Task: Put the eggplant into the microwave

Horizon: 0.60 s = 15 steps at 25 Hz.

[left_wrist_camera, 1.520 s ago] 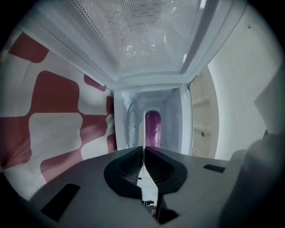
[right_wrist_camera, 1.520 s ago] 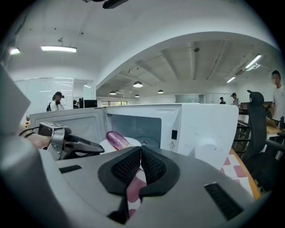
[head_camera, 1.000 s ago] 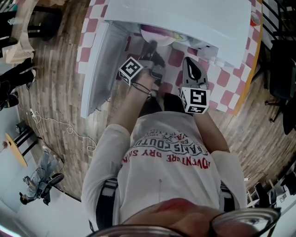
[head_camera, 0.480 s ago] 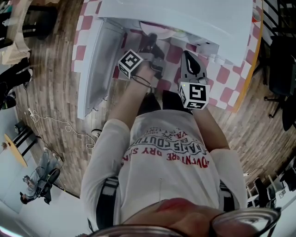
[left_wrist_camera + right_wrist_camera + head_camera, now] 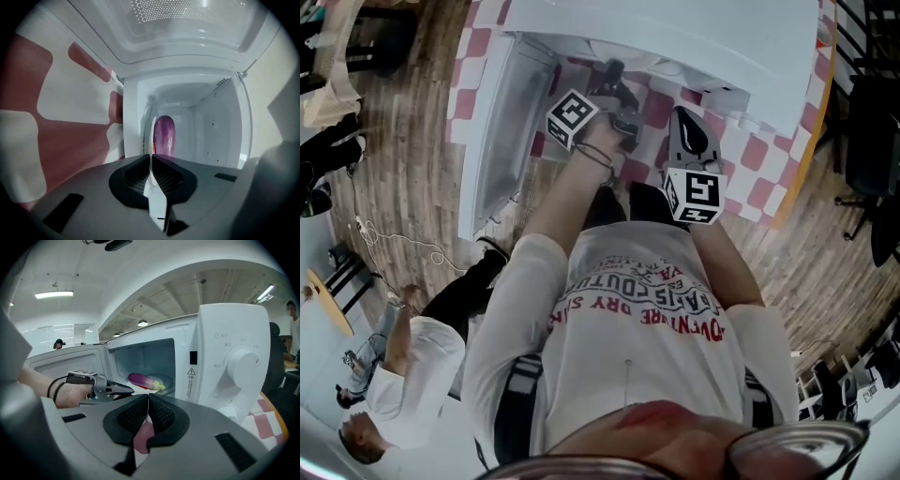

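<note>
Eggplant [image 5: 144, 380] — glossy purple, green tip — lies inside microwave [image 5: 233, 357]; L gripper [image 5: 151, 157] & R gripper [image 5: 148, 397] both closed, empty.

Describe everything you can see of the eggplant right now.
The eggplant is glossy purple, long and rounded, with a green stem end at its right in the right gripper view. It lies on its side on the floor of the open microwave, well inside the cavity. Nothing grips it: the left tool is shut and empty, in front of it and apart from it.
</note>
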### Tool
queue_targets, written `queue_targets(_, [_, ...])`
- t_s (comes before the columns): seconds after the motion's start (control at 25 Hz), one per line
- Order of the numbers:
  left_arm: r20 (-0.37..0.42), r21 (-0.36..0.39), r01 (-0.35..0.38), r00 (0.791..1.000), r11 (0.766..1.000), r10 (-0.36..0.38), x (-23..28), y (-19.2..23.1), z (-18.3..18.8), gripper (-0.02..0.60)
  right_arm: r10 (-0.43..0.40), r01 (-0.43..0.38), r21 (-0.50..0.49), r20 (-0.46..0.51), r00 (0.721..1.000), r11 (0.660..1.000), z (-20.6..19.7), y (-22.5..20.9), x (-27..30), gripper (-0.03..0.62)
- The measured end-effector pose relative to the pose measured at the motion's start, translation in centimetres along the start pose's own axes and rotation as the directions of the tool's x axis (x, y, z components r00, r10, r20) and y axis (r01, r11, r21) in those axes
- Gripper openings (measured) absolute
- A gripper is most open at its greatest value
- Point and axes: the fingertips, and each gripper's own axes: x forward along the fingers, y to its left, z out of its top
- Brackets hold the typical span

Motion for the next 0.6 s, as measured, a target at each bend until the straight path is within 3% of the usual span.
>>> queue_targets(0.24, [0.008, 0.04, -0.007, 1.0, 0.999, 0.007, -0.2, -0.4, 0.2, 0.051, 0.002, -0.002, 0.0, -0.005, 1.0, 1.0, 0.0, 0.3, -0.3, 0.026])
queue_targets(0.28, [0.016, 0.024, -0.005, 1.0, 1.0, 0.004, -0.2, -0.4, 0.3, 0.191, 0.001, -0.001, 0.0, -0.006, 1.0, 1.0, 0.0, 0.4, -0.4, 0.026])
queue_targets(0.32, [0.02, -0.002, -0.003, 1.0, 1.0, 0.003, -0.2, -0.3, 0.3, 0.265, 0.0, 0.0, 0.0, -0.007, 1.0, 1.0, 0.0, 0.4, -0.5, 0.026])
queue_targets(0.4, [0.021, -0.043, -0.002, 1.0, 0.999, 0.003, -0.5, 0.1, 0.2, 0.273, -0.001, 0.001, 0.0, -0.009, 1.0, 1.0, 0.0, 0.5, -0.6, 0.026])
queue_targets(0.6, [0.002, -0.011, 0.007, 1.0, 1.0, -0.007, -2.0, 0.2, -0.2, 0.276, -0.004, 0.004, -0.008, -0.008, 1.0, 1.0, 0.1, 0.7, -1.0, 0.026])
